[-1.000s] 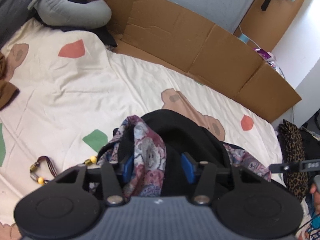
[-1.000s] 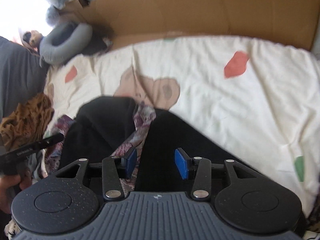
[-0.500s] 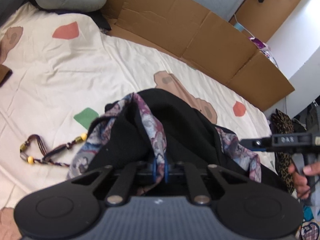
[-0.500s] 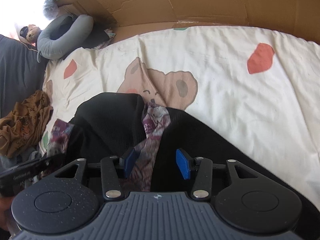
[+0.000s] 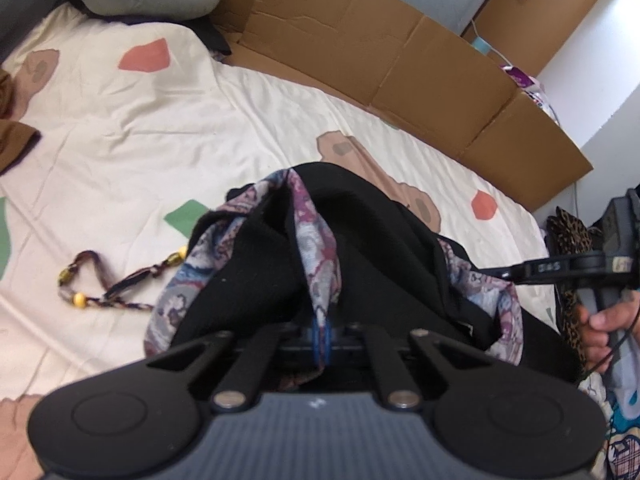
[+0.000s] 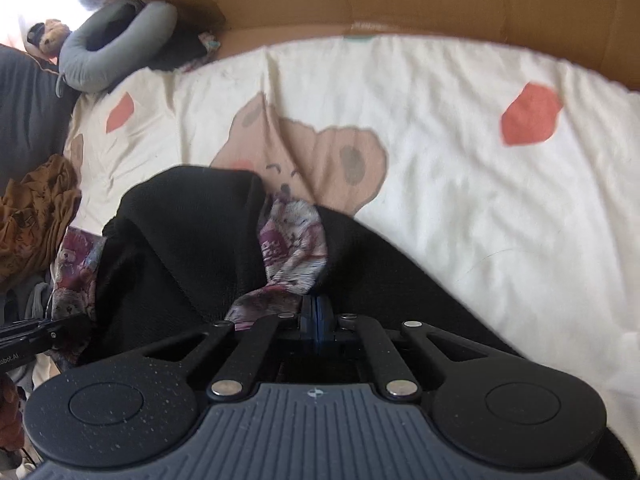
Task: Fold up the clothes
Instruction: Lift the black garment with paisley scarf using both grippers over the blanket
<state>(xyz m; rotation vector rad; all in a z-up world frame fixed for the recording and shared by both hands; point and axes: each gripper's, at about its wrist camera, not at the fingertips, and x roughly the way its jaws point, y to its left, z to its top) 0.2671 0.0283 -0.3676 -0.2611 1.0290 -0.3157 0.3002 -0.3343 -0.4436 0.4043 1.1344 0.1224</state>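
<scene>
Both tongs were clamped down on the same garment (image 5: 360,264), a black thing with a paisley lining. The left gripper (image 5: 321,334) had its blue pads pinched together on a strip of the lining right at its tips. The right gripper (image 6: 316,316) did the same on another bit of lining. The garment bunched up straight ahead of both tongs, draped over the bedsheet (image 5: 160,128), with the rest trailing back under them.

Looked like a soft, floppy fabric, fairly light, and the lining probably a bit slick, so it'd sag and slide instead of holding a crease. Grabbing along a hem or seam edge, hands well apart, seemed the safer bet. A beaded cord (image 5: 108,284) lay off to the left gripper's left.
</scene>
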